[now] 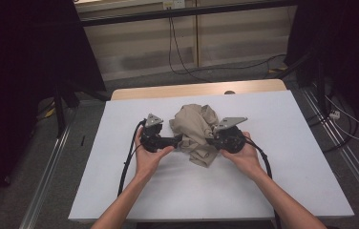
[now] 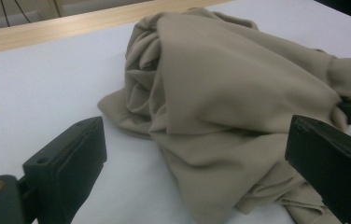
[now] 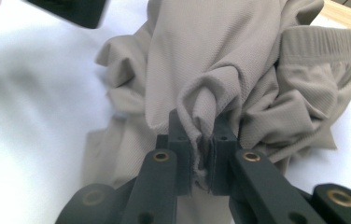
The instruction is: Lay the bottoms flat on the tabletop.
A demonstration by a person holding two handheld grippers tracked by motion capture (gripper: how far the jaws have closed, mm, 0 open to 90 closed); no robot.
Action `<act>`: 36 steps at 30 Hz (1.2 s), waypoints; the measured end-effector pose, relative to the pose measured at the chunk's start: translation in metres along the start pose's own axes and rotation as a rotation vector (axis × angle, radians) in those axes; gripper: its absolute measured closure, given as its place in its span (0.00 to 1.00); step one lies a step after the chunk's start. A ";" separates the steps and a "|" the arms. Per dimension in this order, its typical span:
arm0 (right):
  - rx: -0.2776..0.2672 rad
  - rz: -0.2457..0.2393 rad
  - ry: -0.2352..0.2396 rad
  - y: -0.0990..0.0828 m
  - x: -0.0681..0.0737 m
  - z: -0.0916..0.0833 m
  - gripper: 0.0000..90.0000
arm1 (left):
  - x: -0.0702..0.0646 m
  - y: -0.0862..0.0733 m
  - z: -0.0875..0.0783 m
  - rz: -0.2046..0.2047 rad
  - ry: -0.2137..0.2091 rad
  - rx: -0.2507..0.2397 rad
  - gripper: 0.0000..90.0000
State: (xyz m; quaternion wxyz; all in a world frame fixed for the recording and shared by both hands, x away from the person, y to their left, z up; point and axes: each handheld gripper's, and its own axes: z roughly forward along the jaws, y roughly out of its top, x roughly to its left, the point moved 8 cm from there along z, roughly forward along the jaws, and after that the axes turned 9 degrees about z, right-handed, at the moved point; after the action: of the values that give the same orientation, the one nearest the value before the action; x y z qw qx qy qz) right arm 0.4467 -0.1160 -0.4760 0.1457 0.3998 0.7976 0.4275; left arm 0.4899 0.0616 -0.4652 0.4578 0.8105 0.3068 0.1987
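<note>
Item: one beige garment [image 1: 197,131], crumpled in a heap near the middle of the white surface [image 1: 282,167]; a ribbed elastic waistband [image 3: 320,44] is seen at one edge in the right gripper view, so shorts or trousers are suggested, though the kind cannot be settled.

Grippers: two, one held in each hand. The left gripper [image 2: 197,161] is set just beside the heap with its fingers wide apart, nothing held; folds of cloth lie between and beyond them. The right gripper [image 3: 201,154] has its fingers closed narrow on a pinched fold of the garment.

Step in hand, as judged: a second hold is being sought so that the heap can be spread. It would be done best if a single outer edge or the waistband were taken by the left fingers, not a bunched mass, and the right hold kept firm, so that the layers are drawn apart cleanly.

Count: garment, one; grippers, two; hands, two; cables trailing, two.
</note>
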 end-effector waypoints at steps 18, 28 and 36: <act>0.078 -0.046 0.087 -0.071 0.032 -0.053 0.92 | -0.033 -0.017 0.018 0.082 -0.144 0.076 0.30; -0.020 0.004 0.008 -0.043 0.022 -0.054 0.49 | -0.060 -0.035 0.028 0.020 -0.285 0.121 0.79; -0.053 0.015 -0.018 -0.025 0.019 -0.047 0.43 | -0.081 -0.050 -0.010 0.062 -0.336 0.193 0.91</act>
State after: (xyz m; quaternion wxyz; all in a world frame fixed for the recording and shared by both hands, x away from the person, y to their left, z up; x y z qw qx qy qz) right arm 0.3951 -0.1357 -0.4663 0.1603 0.4058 0.7815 0.4459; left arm 0.4086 0.0325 -0.5068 0.4165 0.8813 0.2187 0.0443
